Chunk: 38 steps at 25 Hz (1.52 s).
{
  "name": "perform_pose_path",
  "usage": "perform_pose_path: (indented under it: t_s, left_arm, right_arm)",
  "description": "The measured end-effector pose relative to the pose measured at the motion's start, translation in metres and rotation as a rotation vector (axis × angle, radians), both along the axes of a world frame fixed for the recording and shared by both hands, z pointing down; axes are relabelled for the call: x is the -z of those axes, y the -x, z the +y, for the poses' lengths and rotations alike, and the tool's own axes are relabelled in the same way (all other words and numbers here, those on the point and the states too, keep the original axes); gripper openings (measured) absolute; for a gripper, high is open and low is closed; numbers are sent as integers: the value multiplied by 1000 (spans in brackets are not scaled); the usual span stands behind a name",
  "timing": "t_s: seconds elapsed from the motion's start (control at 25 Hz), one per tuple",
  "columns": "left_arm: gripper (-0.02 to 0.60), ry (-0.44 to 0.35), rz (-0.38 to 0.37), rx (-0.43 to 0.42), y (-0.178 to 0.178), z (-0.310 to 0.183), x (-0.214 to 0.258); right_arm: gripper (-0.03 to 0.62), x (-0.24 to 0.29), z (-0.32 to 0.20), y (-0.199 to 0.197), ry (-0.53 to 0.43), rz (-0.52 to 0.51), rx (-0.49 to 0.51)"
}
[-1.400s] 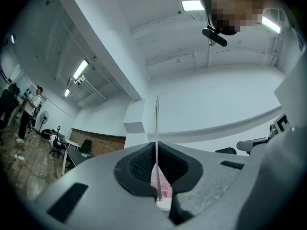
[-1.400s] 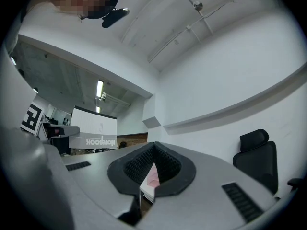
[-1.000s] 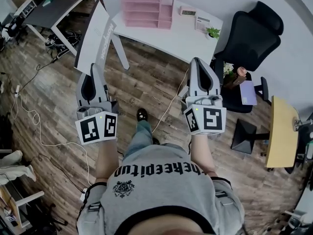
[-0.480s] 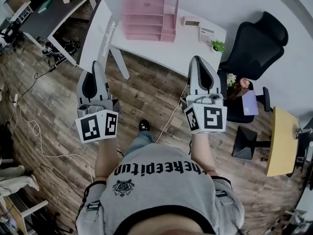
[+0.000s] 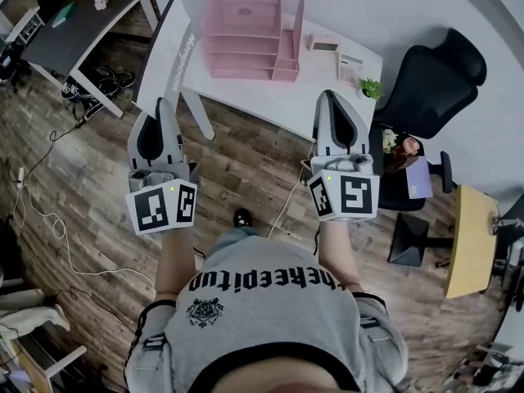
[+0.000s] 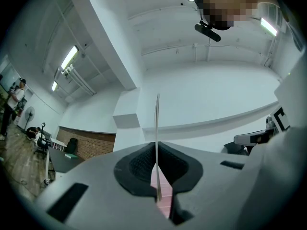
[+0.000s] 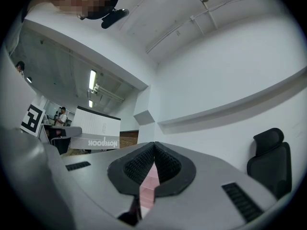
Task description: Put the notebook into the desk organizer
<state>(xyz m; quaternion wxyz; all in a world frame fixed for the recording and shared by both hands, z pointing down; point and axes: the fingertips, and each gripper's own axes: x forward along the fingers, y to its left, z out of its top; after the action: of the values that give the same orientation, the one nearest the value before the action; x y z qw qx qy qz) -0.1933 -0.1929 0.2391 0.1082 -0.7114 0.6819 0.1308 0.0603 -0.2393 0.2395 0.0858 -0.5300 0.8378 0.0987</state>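
**Three cameras: one on the head, one riding each gripper**

The head view looks steeply down past the person's chest. It takes in the left gripper [image 5: 160,103], the right gripper [image 5: 327,97], the wood floor [image 5: 246,150] and, beyond the jaw tips, the white desk [image 5: 282,97] with the pink desk organizer [image 5: 246,31]. Each gripper view sits close behind its own jaws and tilts up toward wall and ceiling [image 6: 158,28]. All three views share the notebook [image 7: 93,128], which lies to the left of the right gripper.
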Motion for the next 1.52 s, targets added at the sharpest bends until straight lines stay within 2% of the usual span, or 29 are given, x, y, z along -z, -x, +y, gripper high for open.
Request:
perform_pose_path:
  t_s: [0.36,0.8,0.88,1.0,1.04,1.24,1.36,1.52]
  left_arm:
    - [9,14,-60,-40,16,-51,-6]
    - [9,54,-293,-56,14,-97,-29]
    - [9,58,-371,-60,11,-104,-34]
    - [9,88,-599,-59,3,-113,-46]
    - [9,96,-651,-58,0,-116,-51]
    - [9,61,-805,-95,-22,-124,-88]
    - [9,100,-940,-109,-31,-132,-117]
    - [9,141,-1128,-88,-37,-145,-150]
  right_arm:
    - [2,-5,-40,19,-2,-19,-34]
    - [2,-21,-77,39,17,-21,-49]
    - [2,-25,-83,43,26,-15,-47]
    - [2,-32,-91,47,46,-8,-44]
    - [2,-35,-93,48,53,-7,-45]
    - [2,-50,-97,46,88,-7,-54]
    - [2,-60,-98,42,111,0,-65]
    - [2,-69,-101,37,137,8,-74]
